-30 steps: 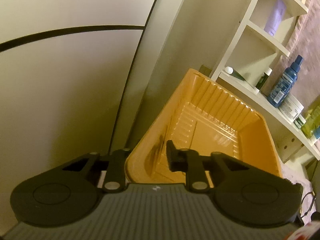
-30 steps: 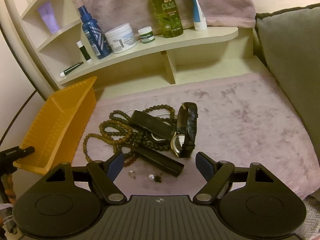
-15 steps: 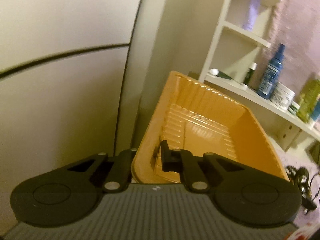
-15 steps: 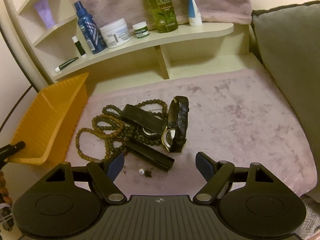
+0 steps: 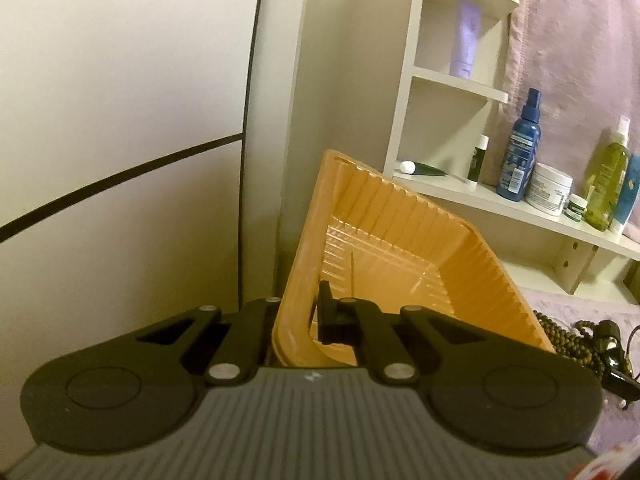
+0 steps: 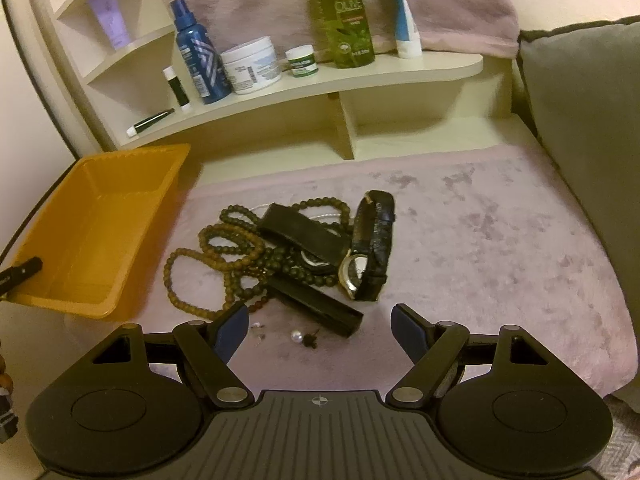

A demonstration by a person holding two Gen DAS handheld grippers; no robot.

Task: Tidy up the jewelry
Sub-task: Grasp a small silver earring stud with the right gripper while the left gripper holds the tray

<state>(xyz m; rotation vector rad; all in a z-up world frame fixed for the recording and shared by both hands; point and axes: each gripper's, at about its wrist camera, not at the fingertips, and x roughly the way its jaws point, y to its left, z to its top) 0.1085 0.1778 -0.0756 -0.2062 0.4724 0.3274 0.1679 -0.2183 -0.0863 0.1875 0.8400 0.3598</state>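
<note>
An empty orange plastic tray [image 6: 100,220] sits at the left edge of the pink plush cloth [image 6: 480,240]. My left gripper [image 5: 298,320] is shut on the tray's near rim [image 5: 288,312], one finger outside the wall and one inside; its fingertip [image 6: 24,270] shows at the tray's left corner. A pile of brown bead strands [image 6: 224,248], black-strapped watches [image 6: 374,240] and a black bar [image 6: 316,304] lies mid-cloth. A loose pearl [image 6: 296,336] and a small dark stud [image 6: 310,342] lie nearest me. My right gripper [image 6: 318,326] hangs open just above them, holding nothing.
A cream shelf unit [image 6: 320,80] at the back carries a blue spray bottle [image 6: 196,56], a white jar [image 6: 252,64], a green bottle [image 6: 344,12] and tubes. A grey cushion [image 6: 592,140] bounds the right side. A pale wall [image 5: 120,120] stands left of the tray.
The left jaws have closed onto the tray's rim. The tray has rolled from tipped on its side to nearly level, opening upward. The right gripper stays open over the pile.
</note>
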